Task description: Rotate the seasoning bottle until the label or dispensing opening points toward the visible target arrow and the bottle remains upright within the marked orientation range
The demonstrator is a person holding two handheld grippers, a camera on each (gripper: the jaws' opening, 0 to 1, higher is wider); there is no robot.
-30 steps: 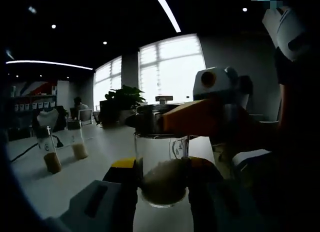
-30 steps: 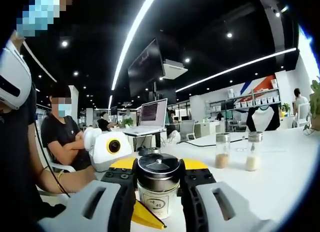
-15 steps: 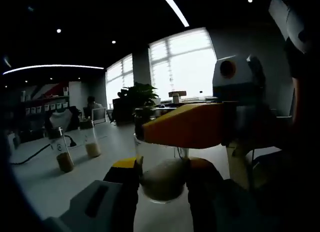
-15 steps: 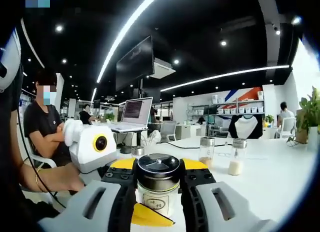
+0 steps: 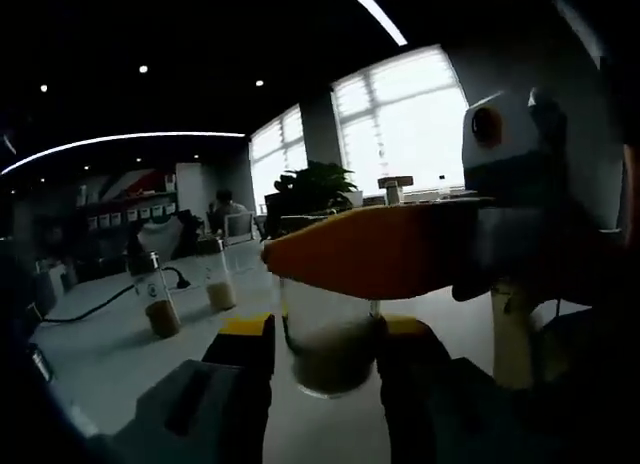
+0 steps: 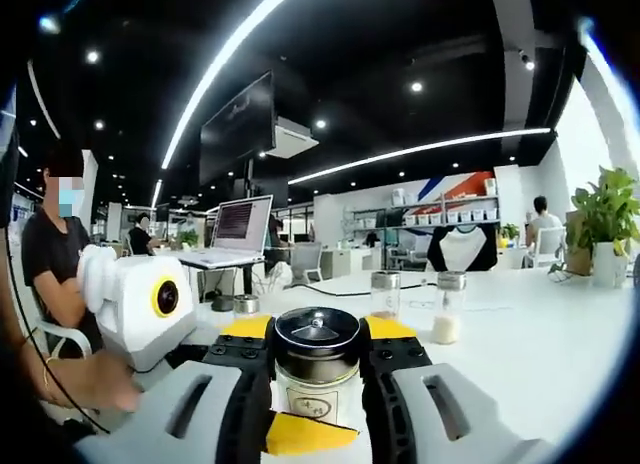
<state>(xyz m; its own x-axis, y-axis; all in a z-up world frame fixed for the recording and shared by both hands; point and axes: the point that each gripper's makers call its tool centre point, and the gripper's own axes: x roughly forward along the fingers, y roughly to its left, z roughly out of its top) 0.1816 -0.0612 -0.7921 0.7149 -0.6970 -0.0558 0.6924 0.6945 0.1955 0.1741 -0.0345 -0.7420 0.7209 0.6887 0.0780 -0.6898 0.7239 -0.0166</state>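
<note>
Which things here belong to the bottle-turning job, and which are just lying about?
Job:
seasoning bottle
left gripper, at its glass base
right gripper, at its cap

Lying about:
two small jars
laptop
potted plant
table

The right gripper [image 5: 400, 249] crosses the seasoning bottle [image 5: 328, 349], hiding its lid, and the label [image 6: 312, 408] print is too small to read.

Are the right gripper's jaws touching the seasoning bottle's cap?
Touching. The right gripper view shows the right gripper with both black jaws pressed against the seasoning bottle at its cap, no gap.
</note>
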